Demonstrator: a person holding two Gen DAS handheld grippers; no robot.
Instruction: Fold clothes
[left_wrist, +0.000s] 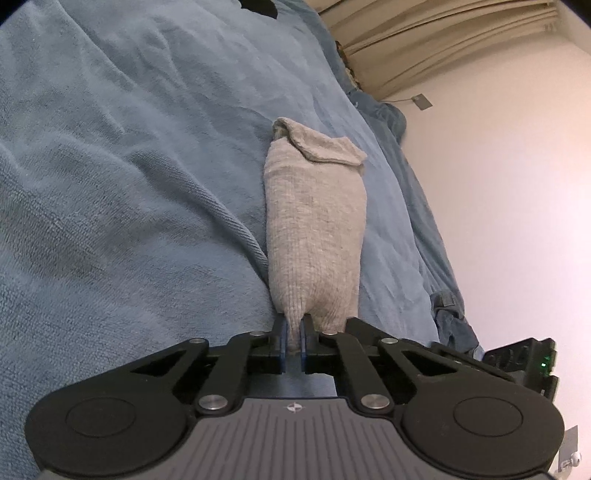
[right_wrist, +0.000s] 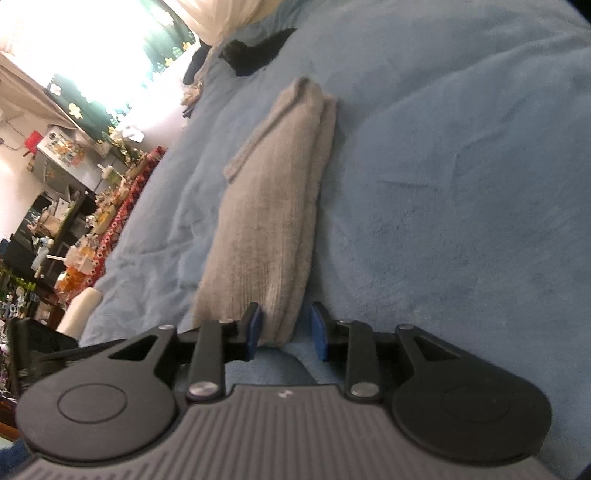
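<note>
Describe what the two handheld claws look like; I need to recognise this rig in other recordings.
Both match: the left claw and right claw have black linkage arms with silver pivot pins, blue pads on the fingertips, round black side discs and a ribbed grey body bearing a small logo. No sleeves or hands show.

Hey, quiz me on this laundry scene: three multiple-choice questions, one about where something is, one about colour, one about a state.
1. Where does the grey sock lie?
A. on the blue blanket
B. in a basket
C. on a wooden floor

2. What colour are the left gripper pads?
A. red
B. blue
C. white

3. How is the right gripper set?
A. clamped flat, nothing between
B. out of view
C. open, sock end between the pads

Answers:
1 A, blue fabric surrounds the sock.
2 B, both pads are blue.
3 C, a gap shows beside the right pad.
</note>
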